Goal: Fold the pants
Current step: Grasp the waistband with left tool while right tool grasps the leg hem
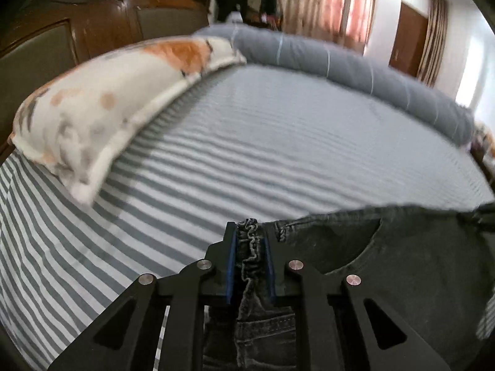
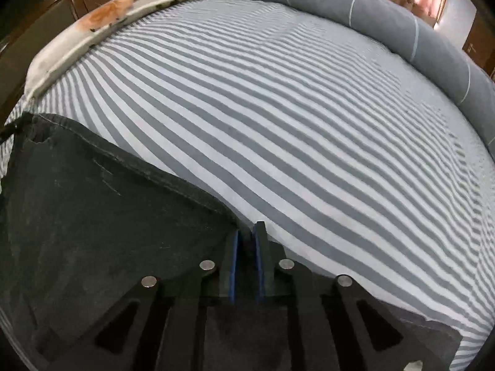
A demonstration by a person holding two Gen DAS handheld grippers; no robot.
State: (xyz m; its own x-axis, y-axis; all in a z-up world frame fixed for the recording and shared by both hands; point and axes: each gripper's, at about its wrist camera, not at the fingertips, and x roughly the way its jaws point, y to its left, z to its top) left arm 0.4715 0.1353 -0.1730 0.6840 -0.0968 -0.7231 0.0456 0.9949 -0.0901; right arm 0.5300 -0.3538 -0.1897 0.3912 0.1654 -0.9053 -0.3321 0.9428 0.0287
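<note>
Pants (image 1: 402,262) lie dark on the striped bed (image 1: 278,154), no fold visible yet; left gripper (image 1: 250,247) clamps a bunched edge, right gripper (image 2: 246,247) pinches another edge, so folding looks barely begun

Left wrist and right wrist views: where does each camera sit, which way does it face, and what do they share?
Left wrist: on the left gripper, angled down across the striped bed toward the pillow; its fingers clamp the pants' gathered waistband.
Right wrist: on the right gripper, angled down over the bed; its fingers pinch the pants' edge.
Shared: pants, striped bed, pillow, grey rolled blanket.
</note>
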